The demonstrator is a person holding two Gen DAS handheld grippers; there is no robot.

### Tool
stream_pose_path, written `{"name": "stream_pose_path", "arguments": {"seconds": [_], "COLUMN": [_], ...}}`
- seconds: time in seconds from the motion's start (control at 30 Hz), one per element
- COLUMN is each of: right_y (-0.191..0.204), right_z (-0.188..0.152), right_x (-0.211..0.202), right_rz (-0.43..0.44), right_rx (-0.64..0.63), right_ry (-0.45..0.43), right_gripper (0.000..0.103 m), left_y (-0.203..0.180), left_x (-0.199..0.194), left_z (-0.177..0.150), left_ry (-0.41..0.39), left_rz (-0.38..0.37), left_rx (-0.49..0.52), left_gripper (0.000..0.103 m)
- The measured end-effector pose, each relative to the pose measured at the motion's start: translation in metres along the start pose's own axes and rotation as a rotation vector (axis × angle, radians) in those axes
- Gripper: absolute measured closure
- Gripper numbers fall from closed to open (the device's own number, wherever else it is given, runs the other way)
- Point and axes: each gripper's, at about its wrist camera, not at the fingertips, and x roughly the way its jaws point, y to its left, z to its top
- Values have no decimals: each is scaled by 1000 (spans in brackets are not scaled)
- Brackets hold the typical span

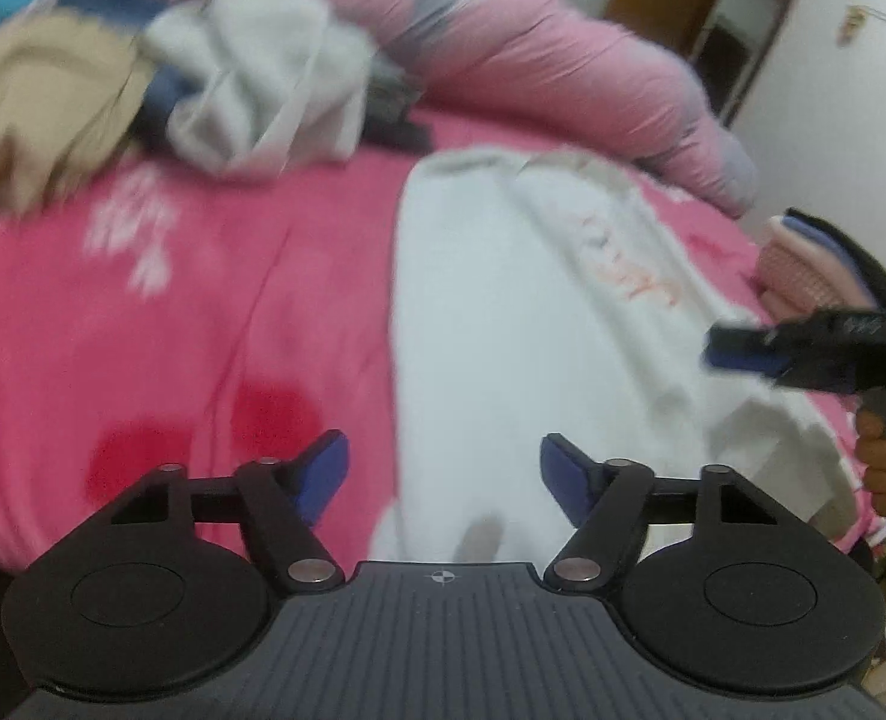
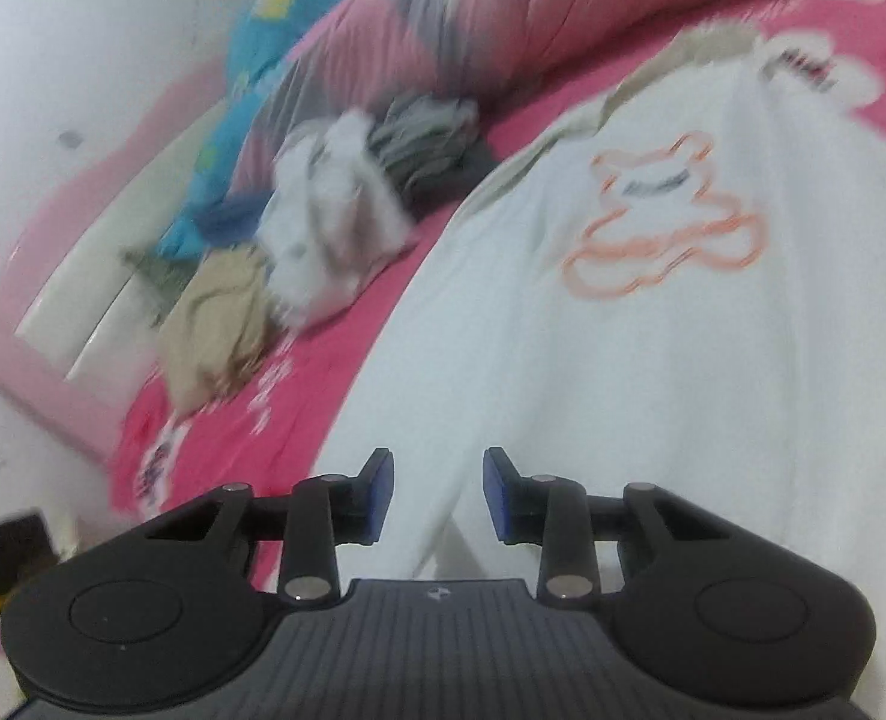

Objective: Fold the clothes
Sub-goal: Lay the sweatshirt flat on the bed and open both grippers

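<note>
Left wrist view: the left gripper [image 1: 444, 468], jaws wide apart and empty, is held over the white garment [image 1: 503, 330] spread at frame centre on the pink sheet [image 1: 203, 330], presumably for gripping. Right wrist view: the right gripper [image 2: 438, 495], jaws parted and empty, is aimed at the soft, bear-printed cloth.

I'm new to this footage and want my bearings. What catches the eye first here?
The white shirt with an orange bear outline lies spread on the hot-pink bedsheet, filling the middle of both views. Both grippers, left and right, hover over its near end, jaws open and empty. A jumble of unfolded clothes sits beyond, against the pink rolled quilt.
</note>
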Motion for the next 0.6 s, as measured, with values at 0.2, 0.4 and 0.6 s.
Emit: {"name": "stream_pose_path", "arguments": {"seconds": [0.2, 0.4, 0.6], "right_y": [-30, -60, -61], "right_z": [-14, -25, -27], "right_x": [17, 29, 31], "right_rz": [-135, -148, -154], "right_rx": [13, 125, 106], "right_ry": [-93, -132, -145], "right_gripper": [78, 87, 87], "left_y": [4, -5, 8], "left_x": [19, 13, -14], "left_z": [-9, -10, 7], "left_ry": [-17, -63, -151], "left_rz": [2, -11, -6], "left_rx": [-42, -42, -90], "left_gripper": [51, 95, 103]}}
